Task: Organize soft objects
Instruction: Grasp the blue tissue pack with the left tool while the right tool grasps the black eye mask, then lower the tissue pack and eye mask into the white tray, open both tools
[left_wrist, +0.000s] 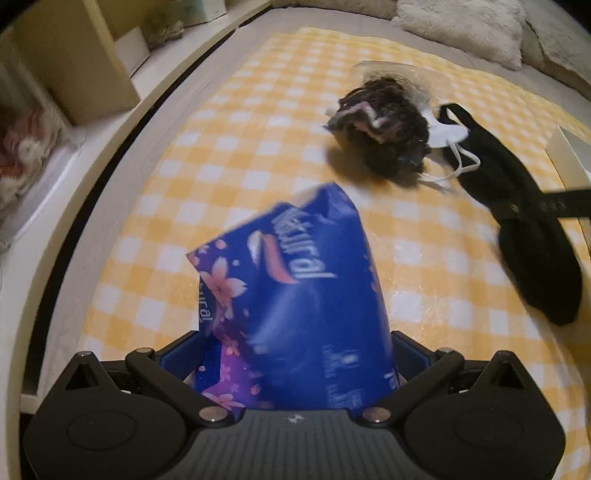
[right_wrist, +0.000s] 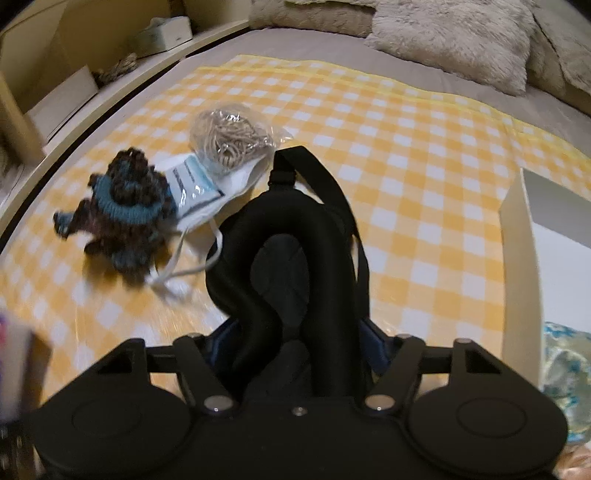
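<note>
— Working over the yellow checked cloth (right_wrist: 424, 155): white box (right_wrist: 524, 266) at its right edge, black padded eye mask (right_wrist: 295, 258) mid-cloth, between right gripper (right_wrist: 295, 343) jaws; contact unclear.

— Left gripper (left_wrist: 295, 354) clamped on blue tissue pack (left_wrist: 295, 280), above the cloth's near part.

— Squeezing gently advised; lifting clear of the knitted scrunchie (right_wrist: 125, 218) beside the mask.

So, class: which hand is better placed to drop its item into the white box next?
Right, probably. The white box lies just beside the right hand-held gripper, which has the black mask between its fingers. The left hand-held gripper, holding the blue tissue pack, is farther from it.
</note>
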